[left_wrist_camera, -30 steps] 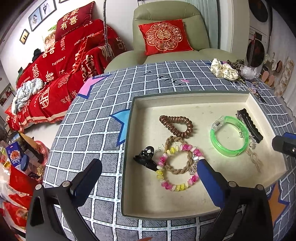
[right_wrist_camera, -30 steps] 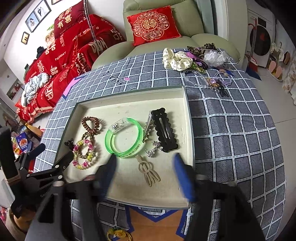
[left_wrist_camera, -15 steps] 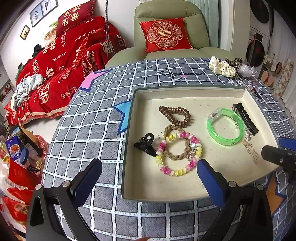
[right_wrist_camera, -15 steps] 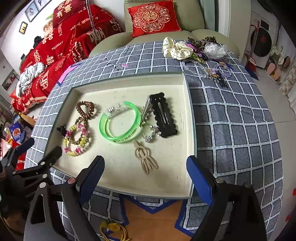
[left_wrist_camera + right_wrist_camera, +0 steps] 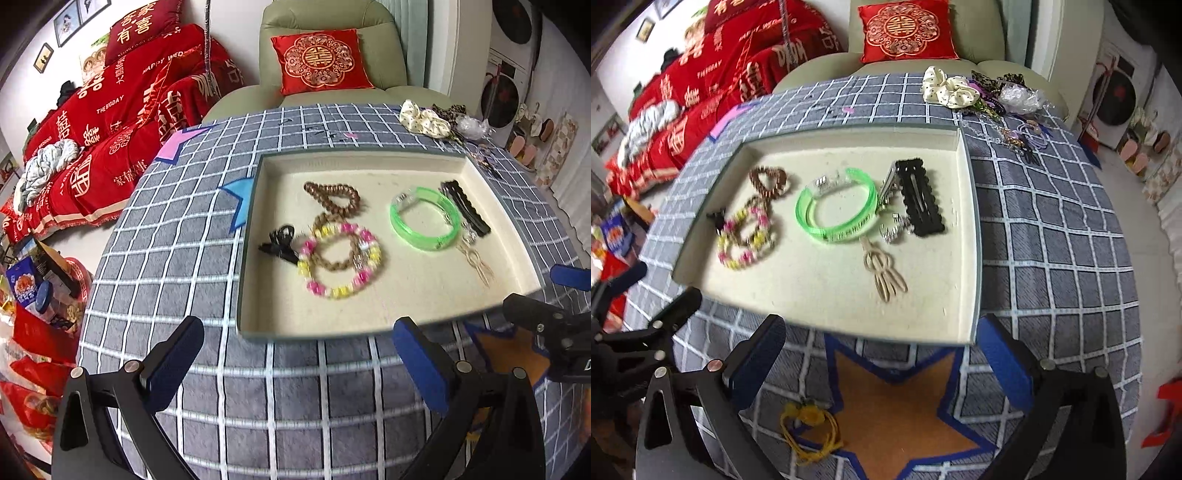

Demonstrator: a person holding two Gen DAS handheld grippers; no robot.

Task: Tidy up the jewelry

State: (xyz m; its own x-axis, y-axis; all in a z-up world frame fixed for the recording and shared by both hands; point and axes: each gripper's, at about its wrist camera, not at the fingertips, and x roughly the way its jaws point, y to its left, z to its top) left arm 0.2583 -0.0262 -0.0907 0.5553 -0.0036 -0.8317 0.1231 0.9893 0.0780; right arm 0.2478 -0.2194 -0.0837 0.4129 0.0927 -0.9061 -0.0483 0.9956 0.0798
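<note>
Below the shallow cream felt-lined tray (image 5: 967, 236), right gripper (image 5: 882, 358) jaws are opening, empty; left gripper (image 5: 295, 354) spread, empty. Probably the yellow cord bracelet (image 5: 809, 428) comes next: straddle it squarely, then close.

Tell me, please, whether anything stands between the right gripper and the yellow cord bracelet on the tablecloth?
Nothing visible does: the yellow cord bracelet lies uncovered just beneath the empty right gripper, whose jaws are opening.

Bedroom backdrop behind the checked table.
Pale green upholstered armchair (image 5: 325, 48) holding a red embroidered cushion (image 5: 319, 62); red lettered blanket (image 5: 122, 122) draped at left; framed pictures (image 5: 77, 16) on white wall; white washing machine (image 5: 1115, 96) at right.
</note>
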